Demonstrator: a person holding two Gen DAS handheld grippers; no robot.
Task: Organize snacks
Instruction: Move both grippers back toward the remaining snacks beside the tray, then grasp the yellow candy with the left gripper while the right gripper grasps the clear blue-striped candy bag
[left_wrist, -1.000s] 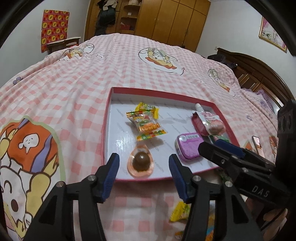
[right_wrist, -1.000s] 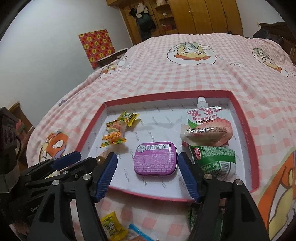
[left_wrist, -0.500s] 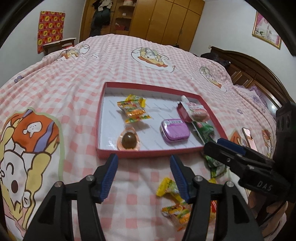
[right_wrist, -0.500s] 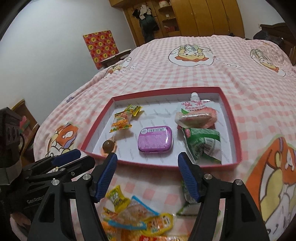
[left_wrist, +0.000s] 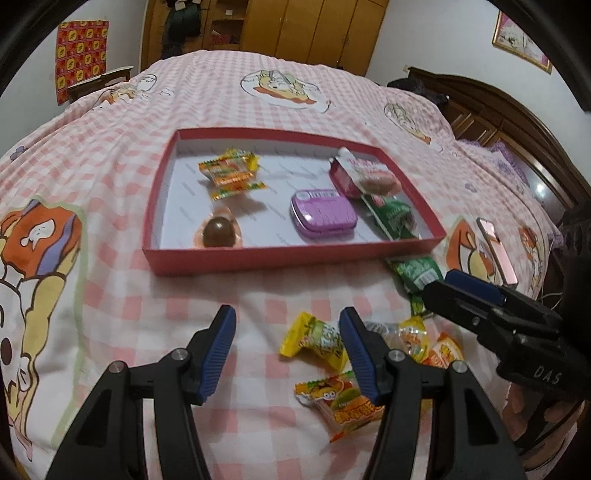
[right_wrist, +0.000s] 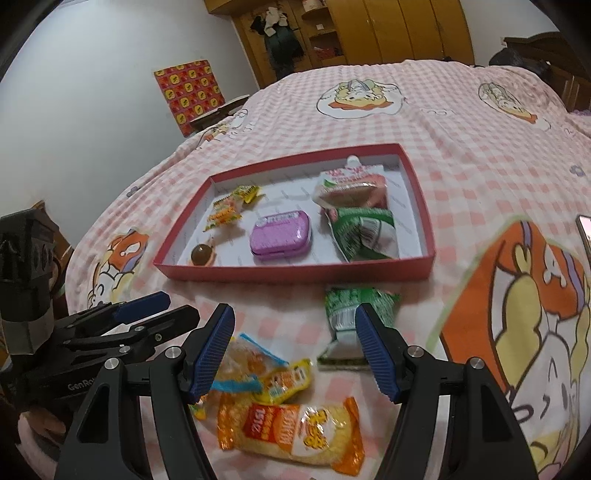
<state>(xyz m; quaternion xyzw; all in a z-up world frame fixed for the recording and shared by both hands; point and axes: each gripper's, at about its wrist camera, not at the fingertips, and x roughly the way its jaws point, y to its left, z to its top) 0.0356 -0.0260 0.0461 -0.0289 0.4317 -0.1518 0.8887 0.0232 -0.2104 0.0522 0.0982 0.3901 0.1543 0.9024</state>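
Observation:
A red shallow box (left_wrist: 295, 255) (right_wrist: 295, 275) lies on the bed. It holds a purple tin (left_wrist: 323, 216) (right_wrist: 280, 236), a chocolate ball in a wrapper (left_wrist: 219, 232) (right_wrist: 201, 254), orange candy packets (left_wrist: 231, 173), a pink pouch (left_wrist: 365, 177) and a green packet (right_wrist: 364, 232). Loose snacks lie in front of the box: a yellow candy (left_wrist: 314, 338), an orange gummy packet (left_wrist: 341, 402), a green packet (right_wrist: 351, 306) and an orange cracker pack (right_wrist: 291, 432). My left gripper (left_wrist: 288, 354) is open and empty above the bed. My right gripper (right_wrist: 293, 347) is open and empty above the loose snacks.
The pink checked bedspread (left_wrist: 110, 110) covers the whole bed. A phone (left_wrist: 496, 251) lies on it to the right of the box. A wooden headboard (left_wrist: 517, 110) stands at the right and wardrobes (left_wrist: 295, 29) at the back.
Both grippers have drawn back from the box toward the near bed edge, staying open. The loose snacks in front of the box have come into view.

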